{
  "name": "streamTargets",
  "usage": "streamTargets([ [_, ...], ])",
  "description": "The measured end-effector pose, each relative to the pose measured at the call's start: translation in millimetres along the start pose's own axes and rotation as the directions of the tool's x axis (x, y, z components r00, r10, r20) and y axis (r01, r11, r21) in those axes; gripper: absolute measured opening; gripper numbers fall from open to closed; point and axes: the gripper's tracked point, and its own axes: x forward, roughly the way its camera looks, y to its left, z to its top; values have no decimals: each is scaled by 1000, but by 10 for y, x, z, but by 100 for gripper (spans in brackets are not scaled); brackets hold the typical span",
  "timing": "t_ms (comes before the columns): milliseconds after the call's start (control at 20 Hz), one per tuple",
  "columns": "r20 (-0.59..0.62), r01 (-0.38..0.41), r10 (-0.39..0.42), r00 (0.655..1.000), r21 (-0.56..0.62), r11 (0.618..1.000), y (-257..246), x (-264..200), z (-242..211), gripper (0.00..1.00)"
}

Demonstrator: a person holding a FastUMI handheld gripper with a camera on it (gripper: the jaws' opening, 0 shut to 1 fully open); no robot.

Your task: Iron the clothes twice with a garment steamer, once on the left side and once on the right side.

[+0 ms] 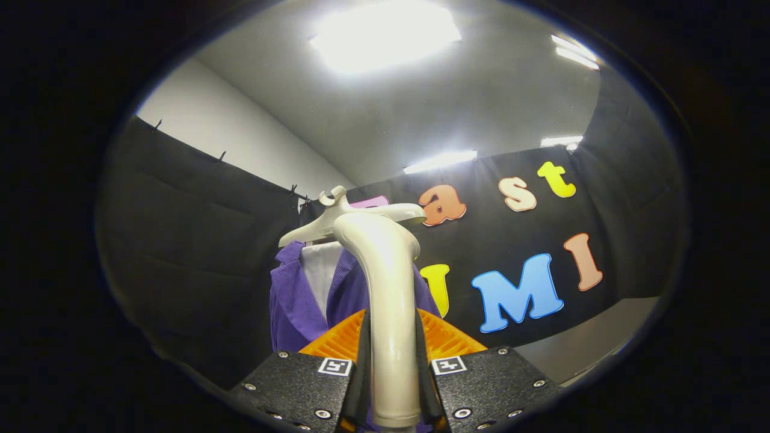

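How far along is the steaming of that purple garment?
The pick-up looks done: the gripper has its jaws shut on the cream plastic steamer handle. In hand: its head is raised near the purple ribbed garment on the cream hanger. Whether either side's pass is finished cannot be told.

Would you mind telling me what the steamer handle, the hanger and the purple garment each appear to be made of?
The steamer handle, clamped between the gripper fingers, looks like glossy cream plastic, with bright highlights along its curve. The hanger beyond it seems smooth moulded plastic in a similar cream. The purple garment looks like matte woven fabric with fine ribbing, possibly corduroy.
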Motion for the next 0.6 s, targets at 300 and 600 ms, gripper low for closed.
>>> streamTargets([
  [300,-11,10,-11,1000,-92,996,176,406,-115,33],
  [600,-50,21,-28,998,-141,990,218,494,-398,34],
])
